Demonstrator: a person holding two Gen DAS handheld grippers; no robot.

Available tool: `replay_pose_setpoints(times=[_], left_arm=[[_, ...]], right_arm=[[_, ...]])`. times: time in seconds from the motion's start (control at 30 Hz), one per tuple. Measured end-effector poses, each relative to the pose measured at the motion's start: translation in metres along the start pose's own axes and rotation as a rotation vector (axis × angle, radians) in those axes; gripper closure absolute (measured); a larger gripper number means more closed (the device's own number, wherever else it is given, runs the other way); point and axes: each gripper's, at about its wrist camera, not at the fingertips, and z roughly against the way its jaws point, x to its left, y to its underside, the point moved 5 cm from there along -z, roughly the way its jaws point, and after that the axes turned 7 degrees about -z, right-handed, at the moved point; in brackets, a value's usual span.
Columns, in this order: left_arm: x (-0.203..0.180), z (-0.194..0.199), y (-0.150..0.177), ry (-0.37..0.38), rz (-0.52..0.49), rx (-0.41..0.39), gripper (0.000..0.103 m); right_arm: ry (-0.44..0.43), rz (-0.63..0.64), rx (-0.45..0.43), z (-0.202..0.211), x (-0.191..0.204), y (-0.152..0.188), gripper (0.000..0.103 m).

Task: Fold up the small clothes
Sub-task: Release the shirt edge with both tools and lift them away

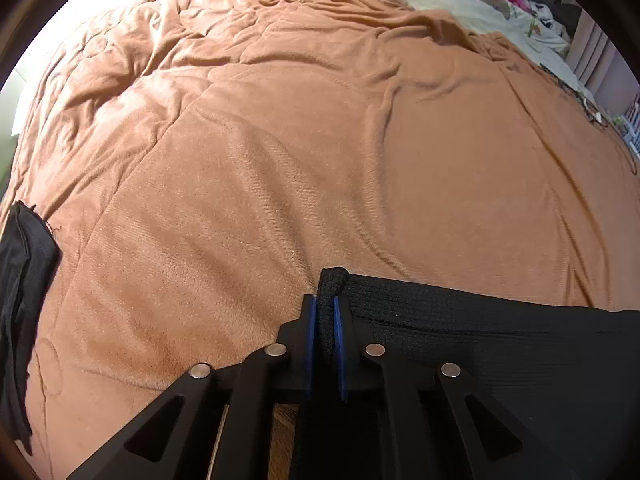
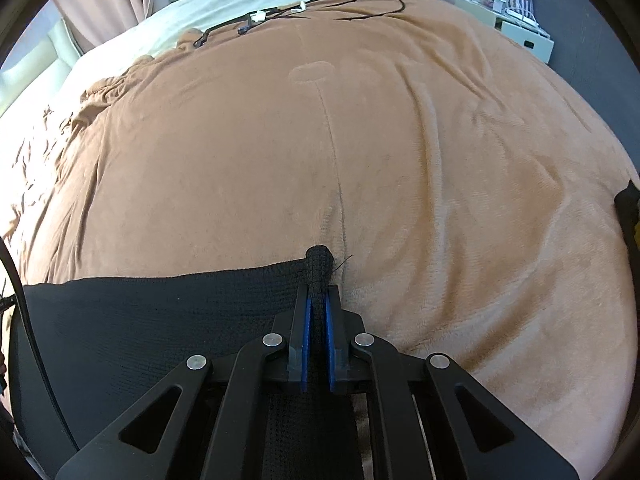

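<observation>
Black knit garment (image 1: 460, 340) is stretched taut between both tools, just above the near edge of the bed. It spans left to right as one flat band, with one bunched corner pinched in each tool.

Left tool (image 1: 326, 320): blue pads clenched on the garment's left corner, a nub of fabric poking out past the tips. Right tool (image 2: 317, 312): same story, clamped on the right corner, knit roll sticking up between the pads.

Step, as I read it: spread-and-lay. The piece is held out by its top edge, ready to go down flat on the brown blanket (image 1: 320, 140). Next move probably calls for carrying both tools forward together, keeping tension even so the fabric lands without wrinkles, then releasing. The blanket is plush and rumpled toward the far left, so drag could bunch the hem.

Both tools sit level, pointing across the bed, roughly parallel. No hands visible.

Another dark cloth (image 1: 24, 300) lies at the bed's left edge, well apart. Cables (image 2: 300, 10) lie near the far edge.
</observation>
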Motion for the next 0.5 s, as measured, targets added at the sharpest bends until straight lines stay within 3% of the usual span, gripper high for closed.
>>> replay_pose_setpoints(times=[0.07,0.13,0.17,0.2,0.27,0.5], left_arm=[[0.001,0.005,0.002,0.011,0.005,0.016,0.084],[0.002,0.014,0.005,0.017,0.011,0.019,0.081],[0.003,0.018,0.007,0.023,0.015,0.018,0.075],[0.005,0.024,0.010,0.033,0.020,0.014,0.067],[0.005,0.034,0.016,0.044,0.023,0.003,0.058],[0.002,0.064,0.046,0.066,0.006,-0.013,0.057]], right_arm=[[-0.011,0.001,0.002,0.005,0.000,0.000,0.089],[-0.019,0.004,-0.008,0.014,0.000,0.001,0.068],[-0.030,0.003,-0.018,0.019,-0.002,0.003,0.048],[-0.038,0.005,-0.029,0.024,-0.002,0.005,0.039],[-0.052,0.017,-0.039,0.035,0.000,0.010,0.038],[-0.078,0.071,-0.019,0.062,-0.003,0.040,0.038]])
